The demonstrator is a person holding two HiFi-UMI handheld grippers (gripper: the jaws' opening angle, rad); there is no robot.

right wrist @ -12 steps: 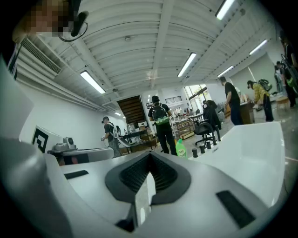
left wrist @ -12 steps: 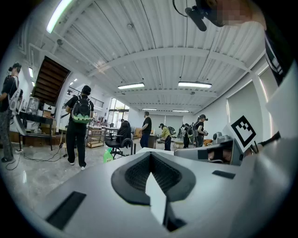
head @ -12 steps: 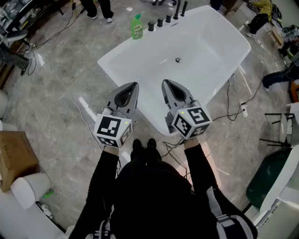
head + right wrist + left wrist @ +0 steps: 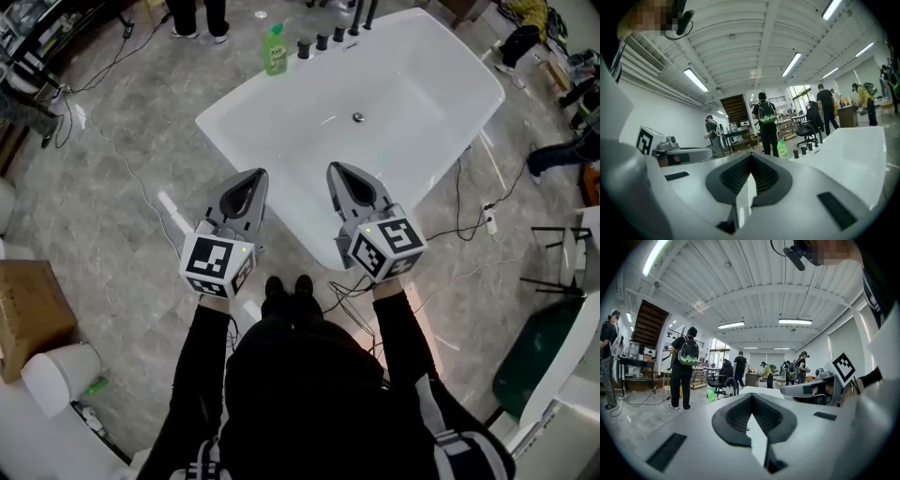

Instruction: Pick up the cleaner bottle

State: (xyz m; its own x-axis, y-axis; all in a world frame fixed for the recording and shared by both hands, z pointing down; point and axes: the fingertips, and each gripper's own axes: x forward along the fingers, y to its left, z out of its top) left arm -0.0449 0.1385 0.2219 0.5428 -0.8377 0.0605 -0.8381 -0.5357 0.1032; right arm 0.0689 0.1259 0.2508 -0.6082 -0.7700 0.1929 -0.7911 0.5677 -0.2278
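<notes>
Left hand-held gripper (image 4: 246, 187) sits slightly further left than before; right hand-held gripper (image 4: 345, 183) is unmoved. Both are closed, empty. Cleaner bottle (image 4: 275, 52) stands well apart; the approach looks pending.

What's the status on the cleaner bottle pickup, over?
Left claw and right claw shut, empty. Cleaner bottle upright at far bathtub rim, untouched. Black tap fittings beside it.
</notes>
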